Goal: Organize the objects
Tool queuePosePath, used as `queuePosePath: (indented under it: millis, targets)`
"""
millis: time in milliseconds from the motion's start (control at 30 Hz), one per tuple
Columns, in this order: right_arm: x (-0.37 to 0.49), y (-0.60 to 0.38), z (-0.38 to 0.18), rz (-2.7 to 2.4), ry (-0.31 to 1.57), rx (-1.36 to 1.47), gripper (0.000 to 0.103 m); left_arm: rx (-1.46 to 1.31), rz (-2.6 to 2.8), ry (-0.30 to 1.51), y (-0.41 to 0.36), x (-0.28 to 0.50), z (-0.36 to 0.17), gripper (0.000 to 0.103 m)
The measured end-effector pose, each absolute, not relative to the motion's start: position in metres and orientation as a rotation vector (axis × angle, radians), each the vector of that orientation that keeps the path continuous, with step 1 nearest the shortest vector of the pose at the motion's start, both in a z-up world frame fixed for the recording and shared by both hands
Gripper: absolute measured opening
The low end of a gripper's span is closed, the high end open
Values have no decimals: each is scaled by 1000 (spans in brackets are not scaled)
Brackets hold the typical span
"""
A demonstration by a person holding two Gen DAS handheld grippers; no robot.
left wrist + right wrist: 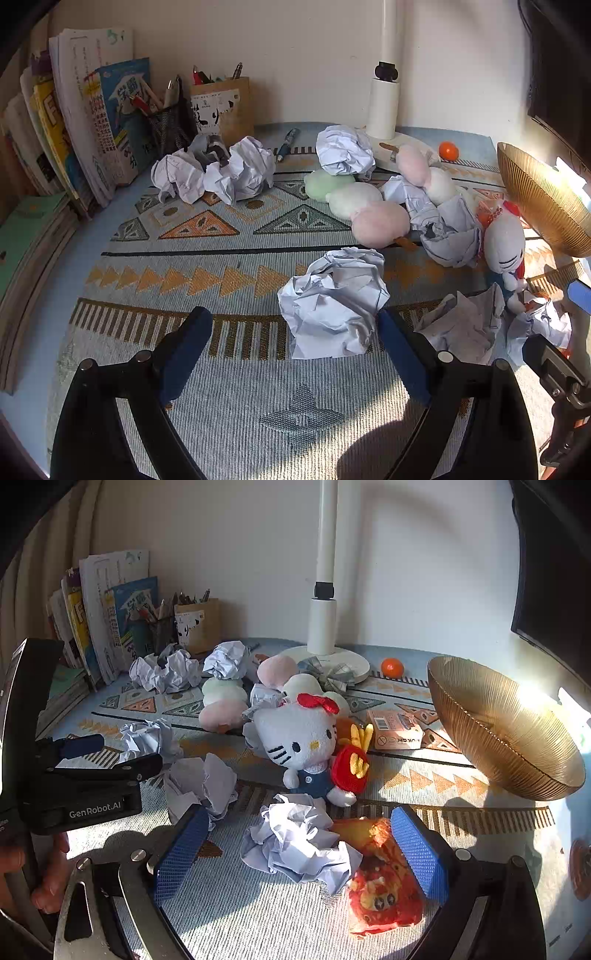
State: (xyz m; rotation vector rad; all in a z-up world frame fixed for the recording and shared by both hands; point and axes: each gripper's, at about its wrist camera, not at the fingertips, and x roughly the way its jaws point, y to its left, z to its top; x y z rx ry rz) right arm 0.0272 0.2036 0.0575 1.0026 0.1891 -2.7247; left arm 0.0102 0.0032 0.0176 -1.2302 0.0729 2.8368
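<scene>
A desk covered by a pale blue woven cloth with orange triangle bands is shown against a white wall, with upright books at nine o'clock and a white lamp post at twelve o'clock. The sorting step appears barely begun: crumpled white paper balls and soft toys are scattered across the cloth, and the ribbed golden bowl at three o'clock appears to hold nothing.

The left gripper is held low over the cloth, jaws spread wide, with a crumpled white paper ball lying between them, close to the right-hand pad; no contact can be confirmed. The right gripper is likewise held low and level, jaws wide and gripping nothing, framing a second crumpled paper wad and a red-and-orange printed plush pouch that lies beside its right pad. A white cat plush with a red bow sits just beyond, at twelve o'clock.

The next move is judged to call for each gripper to be eased forward until its paper is centred, then closed gently, since loose folds could slip free.
</scene>
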Motion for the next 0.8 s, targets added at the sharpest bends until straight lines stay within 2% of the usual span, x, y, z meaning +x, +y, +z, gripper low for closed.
queuePosePath:
  millis: [67,100,167,200,300,367,567,800]
  targets:
    - [28,203,57,-2728,199,1008,99,-1247,2815,48,1,8,16,68]
    - [27,202,57,-2728,204,1015,98,-1254,2804,34,0,7,15,65]
    - [27,203,55,-2715,195,1026,82,-1256,2788,17,-1,6,14,50]
    - [25,204,53,-2706,187,1045,79,-1247,2784,13,-1,7,15,47]
    - [19,208,48,-2671,144,1114,62,-1241,2798,23,0,7,16,47]
    - [21,214,49,-2661,96,1111,55,-1228,2808,26,-1,8,18,46]
    - [47,253,63,-2592,-89,978,54,-1133,2786,4,2,19,34,46]
    - [54,356,125,-2850,-304,830,54,-825,2694,34,79,41,116,46]
